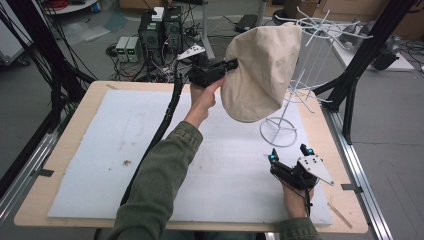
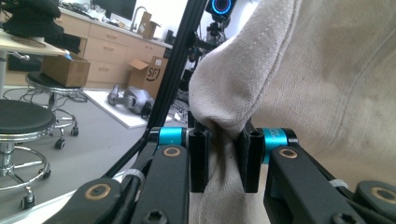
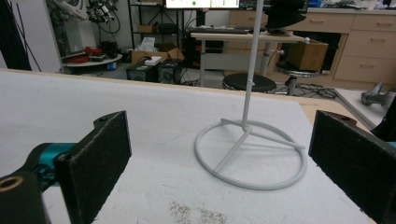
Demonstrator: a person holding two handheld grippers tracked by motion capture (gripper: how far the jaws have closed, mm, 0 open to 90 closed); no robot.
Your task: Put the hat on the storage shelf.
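Bench with white pad. Cream cloth cap up in the air over the far right part, draped against the white wire stand. My left gripper pinches a fold of its left edge, jaws nearly closed. My right gripper rests near the front right corner, jaws wide, nothing between them, facing the stand's ring base.

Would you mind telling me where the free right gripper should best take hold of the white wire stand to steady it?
Probably the upright pole just above the ring base, approached from the person's side: the open right gripper already faces it, and the thin vertical rod fits between the jaws.
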